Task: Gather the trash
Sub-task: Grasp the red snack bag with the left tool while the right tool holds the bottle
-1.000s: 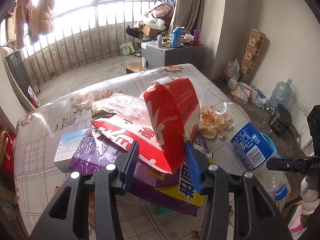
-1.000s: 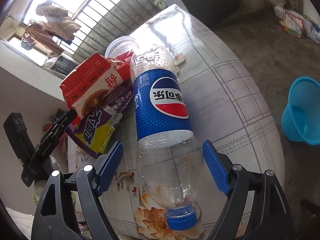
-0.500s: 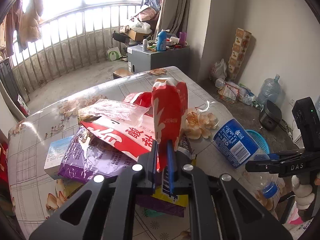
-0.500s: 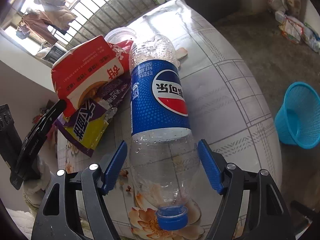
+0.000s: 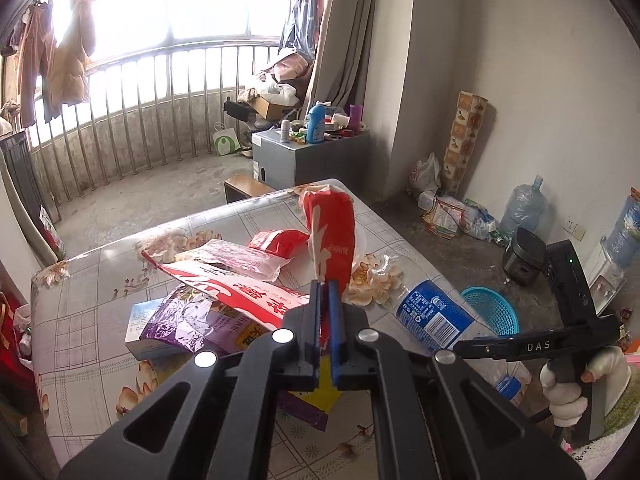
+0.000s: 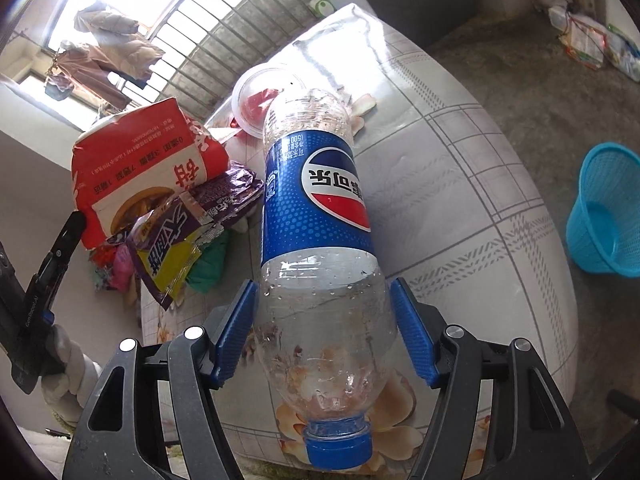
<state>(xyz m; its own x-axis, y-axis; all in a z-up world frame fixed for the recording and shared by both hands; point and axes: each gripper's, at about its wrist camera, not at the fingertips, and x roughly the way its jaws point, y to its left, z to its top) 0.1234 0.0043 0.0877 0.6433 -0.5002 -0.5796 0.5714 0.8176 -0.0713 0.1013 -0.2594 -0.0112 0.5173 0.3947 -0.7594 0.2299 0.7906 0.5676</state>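
Note:
My left gripper [image 5: 325,286] is shut on the lower edge of a red snack bag [image 5: 332,228], which stands up above the trash pile on the floral table [image 5: 80,320]. The same red bag [image 6: 140,168] shows at the left of the right wrist view. An empty Pepsi bottle [image 6: 316,208] lies on the table with its blue cap towards me. My right gripper [image 6: 322,292] has a blue pad against each side of its clear lower part. The bottle [image 5: 432,312] also lies at the right of the left wrist view.
A purple wrapper [image 5: 188,316], a flat red and white bag [image 5: 240,292] and a pale blue box [image 5: 140,320] lie under the lifted bag. A clear round lid [image 6: 256,96] sits past the bottle. A blue basket [image 6: 604,216] stands on the floor beside the table.
My left jaws closed on the red bag and rose with it, pinching it narrow. My right jaws narrowed from wide apart until they met the bottle's sides.

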